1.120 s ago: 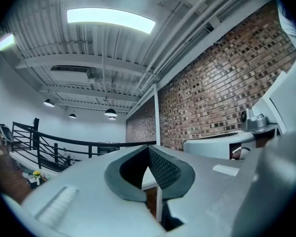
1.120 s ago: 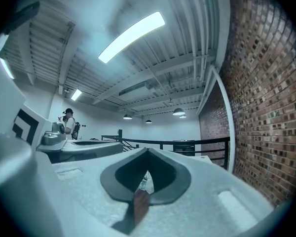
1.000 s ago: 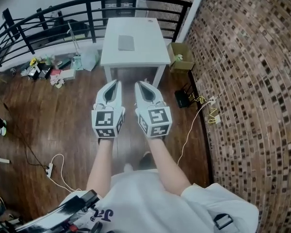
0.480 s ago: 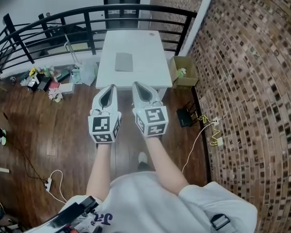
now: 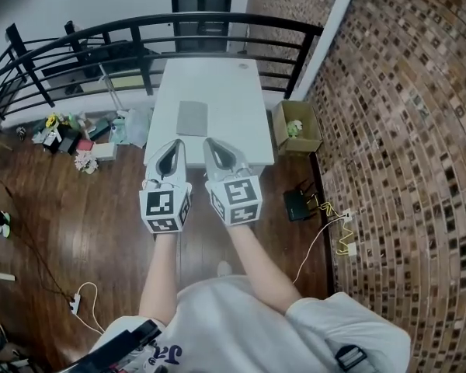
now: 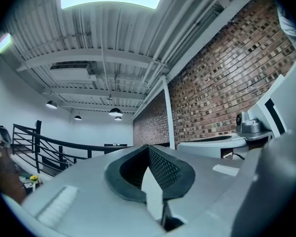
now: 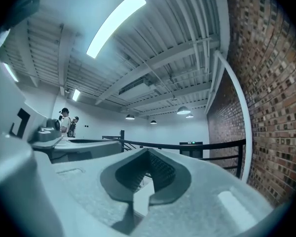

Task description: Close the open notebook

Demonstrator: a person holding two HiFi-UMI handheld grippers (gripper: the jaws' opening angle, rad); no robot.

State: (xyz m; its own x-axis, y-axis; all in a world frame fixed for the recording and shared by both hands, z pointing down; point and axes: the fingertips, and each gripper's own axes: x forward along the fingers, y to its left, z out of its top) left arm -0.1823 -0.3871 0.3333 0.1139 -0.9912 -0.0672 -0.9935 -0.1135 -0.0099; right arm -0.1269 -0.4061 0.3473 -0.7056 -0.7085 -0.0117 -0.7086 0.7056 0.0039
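The grey notebook (image 5: pixel 192 118) lies flat at the middle of the white table (image 5: pixel 241 107). The left gripper (image 5: pixel 175 146) and right gripper (image 5: pixel 211 144) hang side by side at the table's near edge, fingers pressed together and empty, likely because the notebook is not yet within reach.

A thin grey rectangular notebook (image 5: pixel 192 118) is lying flat near the middle of the white worktop (image 5: pixel 245 127), its long sides running away from the viewer.
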